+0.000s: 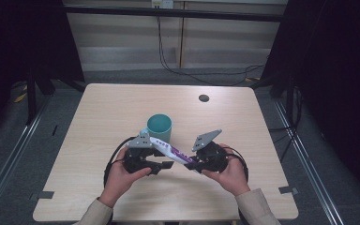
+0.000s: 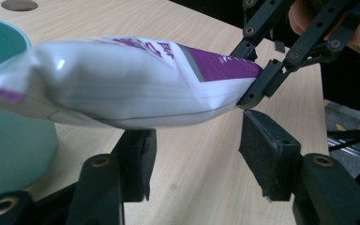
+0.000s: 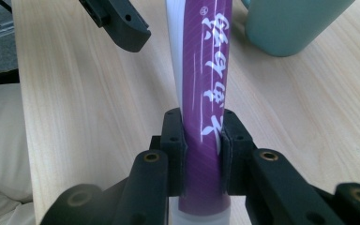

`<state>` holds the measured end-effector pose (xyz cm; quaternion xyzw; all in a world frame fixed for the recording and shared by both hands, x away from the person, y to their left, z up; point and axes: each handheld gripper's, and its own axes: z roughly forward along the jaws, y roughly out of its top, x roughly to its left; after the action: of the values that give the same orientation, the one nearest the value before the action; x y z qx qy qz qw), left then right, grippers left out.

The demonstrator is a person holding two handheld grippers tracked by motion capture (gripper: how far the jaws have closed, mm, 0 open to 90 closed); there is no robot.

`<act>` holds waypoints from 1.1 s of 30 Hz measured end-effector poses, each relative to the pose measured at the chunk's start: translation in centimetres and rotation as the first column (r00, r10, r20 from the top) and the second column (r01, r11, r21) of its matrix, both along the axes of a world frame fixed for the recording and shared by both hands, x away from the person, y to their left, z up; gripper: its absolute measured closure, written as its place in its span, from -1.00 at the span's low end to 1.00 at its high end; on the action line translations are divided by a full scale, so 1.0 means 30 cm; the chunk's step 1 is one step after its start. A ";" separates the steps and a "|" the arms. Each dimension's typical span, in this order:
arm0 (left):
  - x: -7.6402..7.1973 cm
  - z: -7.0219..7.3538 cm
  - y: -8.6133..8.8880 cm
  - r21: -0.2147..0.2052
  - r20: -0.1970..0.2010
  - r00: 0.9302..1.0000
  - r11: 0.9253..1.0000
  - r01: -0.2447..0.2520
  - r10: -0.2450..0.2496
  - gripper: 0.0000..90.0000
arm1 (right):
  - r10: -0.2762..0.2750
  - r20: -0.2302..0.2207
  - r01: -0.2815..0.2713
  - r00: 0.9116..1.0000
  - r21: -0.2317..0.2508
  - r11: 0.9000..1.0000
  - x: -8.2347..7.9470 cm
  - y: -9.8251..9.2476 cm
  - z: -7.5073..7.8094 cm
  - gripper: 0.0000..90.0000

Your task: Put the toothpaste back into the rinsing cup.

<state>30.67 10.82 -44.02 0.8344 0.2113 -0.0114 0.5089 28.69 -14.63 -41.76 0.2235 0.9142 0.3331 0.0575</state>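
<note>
A white and purple tube hangs slanted above the table, its far end by the teal cup. My right gripper is shut on the tube's flat purple end; in the right gripper view both jaws of that gripper press on the tube. My left gripper is open just under the tube's middle. In the left gripper view the tube lies across above the spread jaws of the left gripper without touching them, and the right gripper pinches its end.
The cup stands upright just behind the tube, close to the left gripper. A round hole sits in the wooden table at the back. Black frames and cables flank the table on the floor.
</note>
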 end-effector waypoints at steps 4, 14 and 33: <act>0.005 -0.002 0.000 0.002 -0.004 1.000 1.000 -0.013 0.013 0.06 | -0.002 0.007 0.002 1.000 -0.002 1.000 0.001 0.007 -0.002 0.65; 0.013 -0.007 0.002 -0.029 -0.041 0.999 0.999 -0.019 0.018 0.13 | -0.014 0.013 0.013 1.000 0.003 1.000 0.003 0.018 -0.012 0.65; 0.028 0.008 0.022 -0.122 -0.087 0.996 0.992 -0.037 0.026 0.23 | -0.022 0.008 0.022 1.000 0.059 0.998 0.000 0.056 -0.022 0.65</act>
<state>31.50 11.49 -43.79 0.7966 0.2449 -0.0523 0.5502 28.70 -12.96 -42.41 0.2337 0.9013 0.3600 0.0588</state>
